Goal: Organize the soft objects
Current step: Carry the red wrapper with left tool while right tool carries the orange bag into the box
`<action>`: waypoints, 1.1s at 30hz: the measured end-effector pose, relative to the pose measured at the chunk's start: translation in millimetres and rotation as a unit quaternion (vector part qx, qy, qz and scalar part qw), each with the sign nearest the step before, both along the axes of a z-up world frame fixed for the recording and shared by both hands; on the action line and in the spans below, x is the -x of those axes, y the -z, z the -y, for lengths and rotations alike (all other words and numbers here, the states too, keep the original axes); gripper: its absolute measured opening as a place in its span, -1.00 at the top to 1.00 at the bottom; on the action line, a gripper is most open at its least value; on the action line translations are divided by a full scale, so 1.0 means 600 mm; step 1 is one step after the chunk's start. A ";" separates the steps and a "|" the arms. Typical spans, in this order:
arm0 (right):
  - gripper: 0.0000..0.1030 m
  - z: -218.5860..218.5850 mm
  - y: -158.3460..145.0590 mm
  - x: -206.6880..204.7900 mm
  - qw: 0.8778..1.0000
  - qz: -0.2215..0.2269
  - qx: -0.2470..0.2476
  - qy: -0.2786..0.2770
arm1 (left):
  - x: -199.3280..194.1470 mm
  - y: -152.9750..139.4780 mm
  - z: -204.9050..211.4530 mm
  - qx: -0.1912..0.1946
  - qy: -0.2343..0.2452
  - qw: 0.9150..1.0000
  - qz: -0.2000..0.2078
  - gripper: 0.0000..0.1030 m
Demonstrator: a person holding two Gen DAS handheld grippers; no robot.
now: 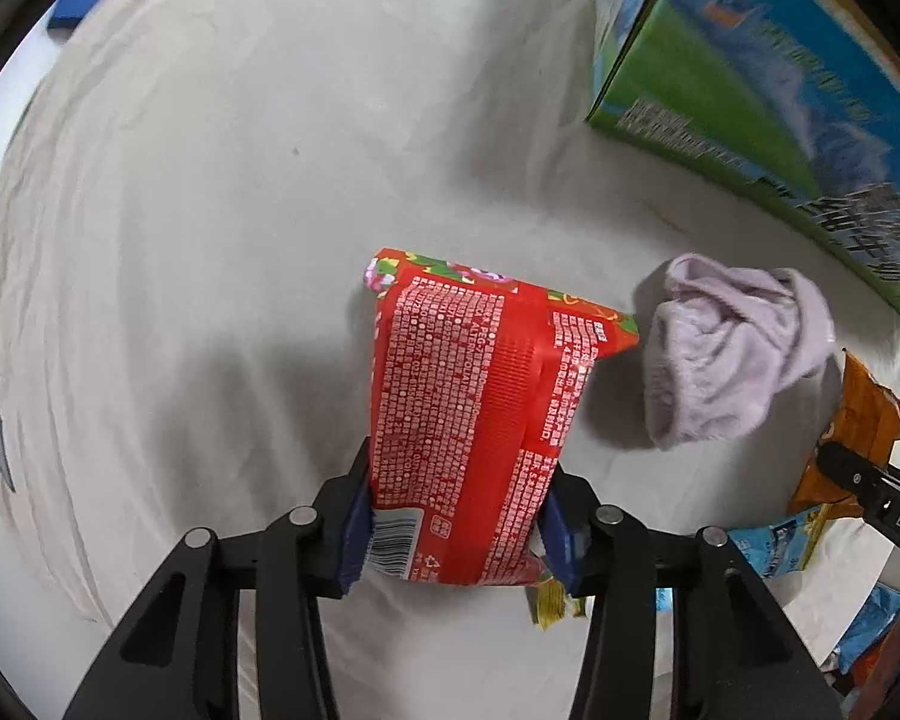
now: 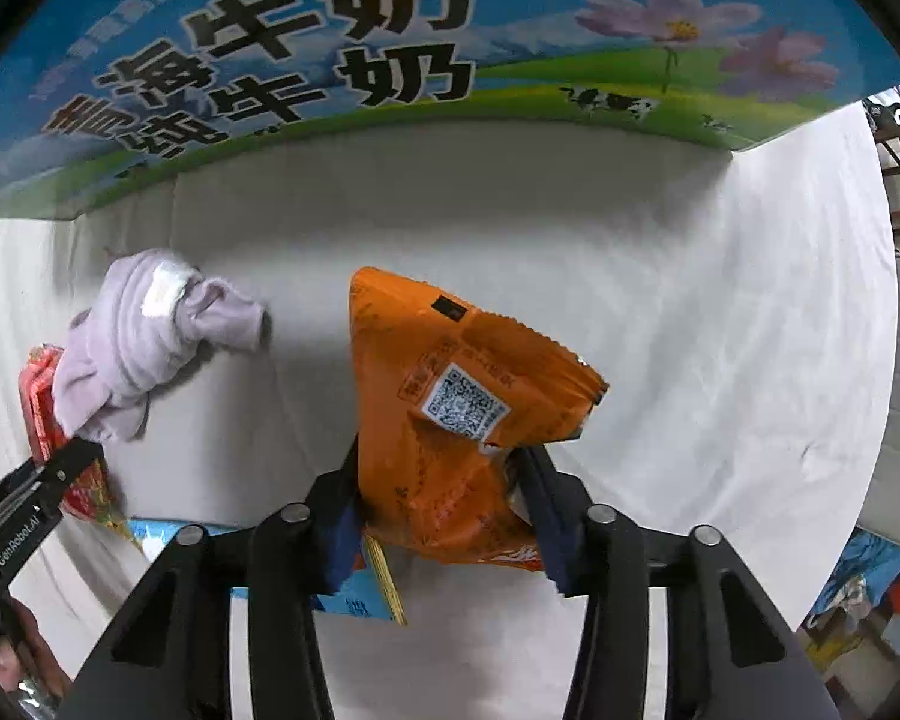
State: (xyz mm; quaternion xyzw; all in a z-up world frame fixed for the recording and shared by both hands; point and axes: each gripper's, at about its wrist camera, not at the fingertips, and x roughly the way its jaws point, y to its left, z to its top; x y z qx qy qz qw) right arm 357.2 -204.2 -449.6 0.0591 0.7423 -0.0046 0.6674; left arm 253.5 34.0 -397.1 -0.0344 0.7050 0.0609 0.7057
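Left wrist view first: we see the white cloth (image 1: 210,210) spread wide and creased on the left. In the middle our left gripper (image 1: 459,531) pinches a red packet (image 1: 468,408), its blue pads pressed on both sides near the barcode end. Just right of that packet lies a crumpled lilac towel (image 1: 732,348) on the cloth, and beyond it a green and blue milk carton box (image 1: 780,78). At the far right edge an orange packet (image 1: 864,420) shows.

Right wrist view: the lilac towel sits at left, overlapping the red packet. In the centre our right gripper (image 2: 450,519) is clamped on the orange packet, which hangs crumpled above the cloth.
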 end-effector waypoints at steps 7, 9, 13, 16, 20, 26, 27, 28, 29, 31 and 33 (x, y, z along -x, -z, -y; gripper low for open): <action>0.10 0.010 -0.075 0.004 0.999 0.022 -0.027 -0.006 | 0.035 -0.090 0.015 0.012 0.002 0.999 0.035 0.14; 0.10 0.010 -0.100 0.007 0.999 0.028 -0.039 -0.009 | 0.043 -0.119 0.026 0.019 0.010 0.999 0.043 0.14; 0.10 0.012 -0.160 0.017 0.997 0.046 -0.063 -0.016 | 0.060 -0.167 0.062 0.036 0.027 0.997 0.059 0.14; 0.10 0.016 -0.211 0.028 0.995 0.062 -0.078 -0.020 | 0.066 -0.210 0.092 0.055 0.045 0.995 0.075 0.14; 0.10 0.026 -0.272 0.057 0.992 0.085 -0.095 -0.022 | 0.050 -0.260 0.117 0.071 0.065 0.991 0.097 0.15; 0.10 0.052 -0.359 0.031 0.985 0.127 -0.118 -0.010 | -0.013 -0.313 0.162 0.101 0.087 0.983 0.125 0.15; 0.10 0.057 -0.371 0.015 0.984 0.133 -0.118 -0.009 | -0.029 -0.323 0.168 0.105 0.091 0.982 0.129 0.15; 0.10 0.063 -0.378 0.002 0.983 0.139 -0.118 -0.005 | -0.047 -0.331 0.173 0.108 0.096 0.981 0.132 0.15; 0.10 0.067 -0.374 -0.017 0.983 0.142 -0.116 -0.003 | -0.061 -0.333 0.176 0.111 0.096 0.980 0.134 0.15; 0.10 0.078 -0.378 -0.061 0.983 0.150 -0.102 0.003 | -0.104 -0.332 0.182 0.111 0.098 0.980 0.136 0.15; 0.10 0.086 -0.367 -0.097 0.985 0.149 -0.093 0.005 | -0.148 -0.328 0.181 0.113 0.095 0.980 0.131 0.14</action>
